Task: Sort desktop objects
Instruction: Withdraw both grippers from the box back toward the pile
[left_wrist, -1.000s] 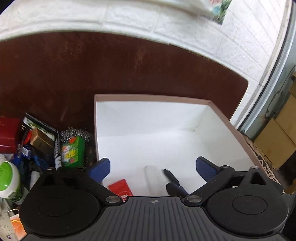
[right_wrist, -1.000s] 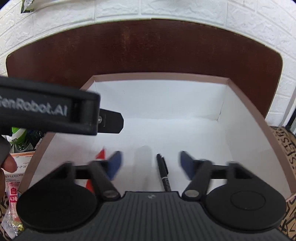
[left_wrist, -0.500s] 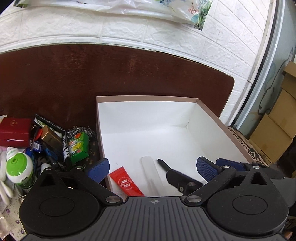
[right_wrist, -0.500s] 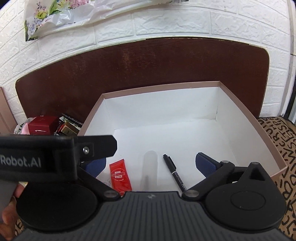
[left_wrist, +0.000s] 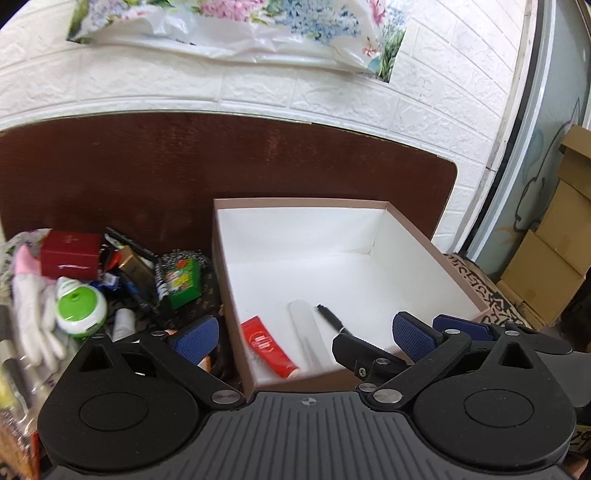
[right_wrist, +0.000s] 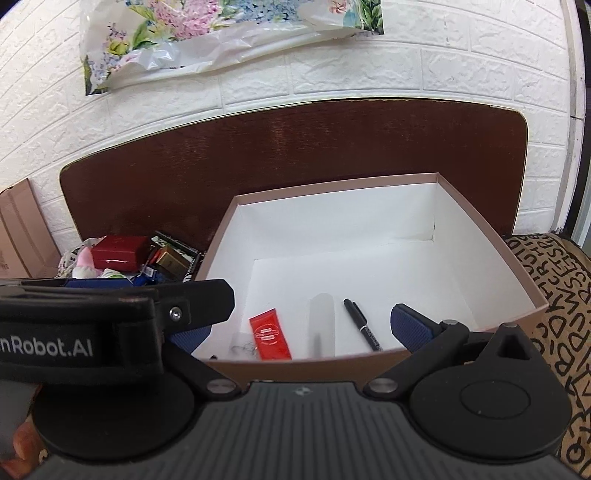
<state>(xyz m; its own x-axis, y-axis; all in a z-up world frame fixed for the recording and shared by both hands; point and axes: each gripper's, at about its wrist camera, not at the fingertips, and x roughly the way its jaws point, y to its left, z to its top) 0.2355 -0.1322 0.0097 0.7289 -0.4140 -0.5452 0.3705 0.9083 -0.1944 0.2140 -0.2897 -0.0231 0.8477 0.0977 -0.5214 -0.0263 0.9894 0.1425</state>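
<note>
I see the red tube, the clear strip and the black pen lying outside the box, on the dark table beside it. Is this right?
Not quite. The red tube, the clear strip and the black pen lie inside the box, on its white floor near the front wall, not on the table. The right wrist view shows this plainly.

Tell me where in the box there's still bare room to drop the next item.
The box is bare across its back and right side, beyond the black pen. The front-left is crowded: red tube and clear strip.
</note>
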